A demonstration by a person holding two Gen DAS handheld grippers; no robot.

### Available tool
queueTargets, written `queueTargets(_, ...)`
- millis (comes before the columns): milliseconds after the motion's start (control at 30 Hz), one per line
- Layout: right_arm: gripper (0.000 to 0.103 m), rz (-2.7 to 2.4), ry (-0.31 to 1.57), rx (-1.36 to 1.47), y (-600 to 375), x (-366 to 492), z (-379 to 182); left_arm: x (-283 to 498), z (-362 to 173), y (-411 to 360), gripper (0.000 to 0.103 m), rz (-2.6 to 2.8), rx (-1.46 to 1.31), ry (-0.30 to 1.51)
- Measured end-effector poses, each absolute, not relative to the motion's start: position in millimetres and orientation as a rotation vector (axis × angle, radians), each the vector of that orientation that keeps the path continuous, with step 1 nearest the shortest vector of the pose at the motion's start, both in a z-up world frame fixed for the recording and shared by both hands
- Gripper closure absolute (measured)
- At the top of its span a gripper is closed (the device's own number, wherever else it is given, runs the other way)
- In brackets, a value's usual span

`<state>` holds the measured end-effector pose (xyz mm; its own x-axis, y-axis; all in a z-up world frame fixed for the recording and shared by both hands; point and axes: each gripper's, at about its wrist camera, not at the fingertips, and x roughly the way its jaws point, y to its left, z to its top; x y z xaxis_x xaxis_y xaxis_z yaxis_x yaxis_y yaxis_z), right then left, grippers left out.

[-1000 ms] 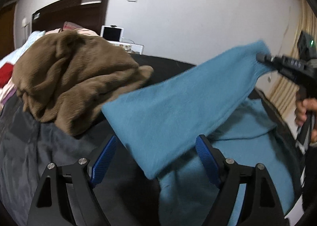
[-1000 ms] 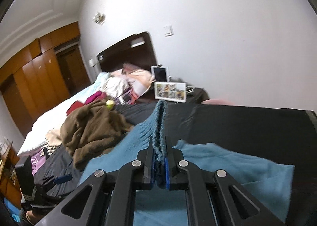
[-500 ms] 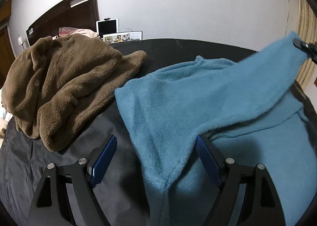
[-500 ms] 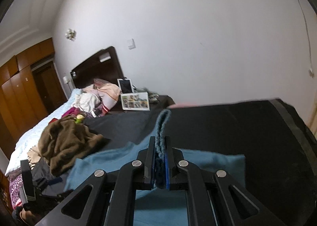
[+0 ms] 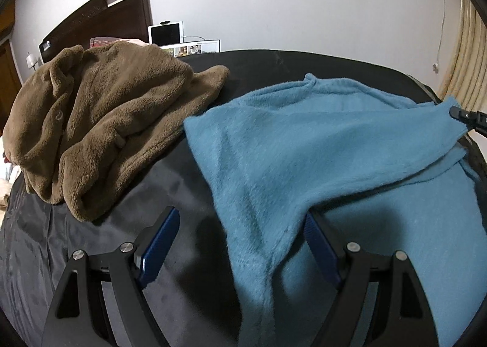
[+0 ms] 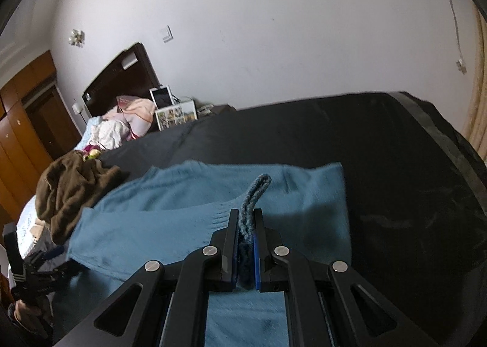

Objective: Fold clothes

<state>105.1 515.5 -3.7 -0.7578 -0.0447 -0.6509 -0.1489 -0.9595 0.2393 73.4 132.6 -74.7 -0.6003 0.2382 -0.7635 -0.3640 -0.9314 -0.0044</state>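
A tablet [image 5: 166, 32] and what looks like a photo frame [image 6: 176, 116] stand beside the dark headboard [image 6: 121, 79].

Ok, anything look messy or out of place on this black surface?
Yes: the brown fleece garment lies crumpled in a heap beside the blue fleece garment, unfolded. The blue one's sleeve is pinched in the right gripper.

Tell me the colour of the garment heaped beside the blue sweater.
Brown; the fleecy garment shows best in the left wrist view.
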Motion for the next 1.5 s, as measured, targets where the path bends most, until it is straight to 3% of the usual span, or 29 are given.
queueTargets(233, 0.094, 2.751, 0.272, -1.19, 512, 100, -34, 78, -83, 126, 0.013, 2.533, -1.21, 0.263)
queueTargets(300, 0.085, 2.707, 0.272, -1.221, 514, 98, -40, 80, -83, 123, 0.012, 2.533, -1.203, 0.274)
queueTargets(333, 0.072, 2.671, 0.239, -1.229, 515, 99, -41, 81, -82, 122, 0.012, 2.534, -1.2, 0.28)
queueTargets(367, 0.049, 2.645, 0.198, -1.222, 515, 100, -40, 83, -82, 120, 0.012, 2.537, -1.198, 0.284)
queueTargets(433, 0.031, 2.635, 0.154, -1.167, 515, 108, -35, 85, -79, 115, 0.012, 2.539, -1.195, 0.274)
queueTargets(667, 0.031, 2.753, 0.131, -1.074, 505, 124, -9, 94, -49, 108, 0.012, 2.543, -1.107, 0.155)
queueTargets(800, 0.031, 2.811, 0.045, -1.15, 480, 109, -14, 98, -31, 125, 0.003, 2.531, -1.011, 0.14)
queueTargets(1067, 0.029, 2.779, -0.047, -1.373, 462, 90, -52, 71, -71, 169, 0.003, 2.4, -1.153, 0.192)
queueTargets(1500, 0.027, 2.812, -0.064, -1.33, 462, 100, -59, 65, -86, 177, 0.001, 2.408, -1.213, 0.28)
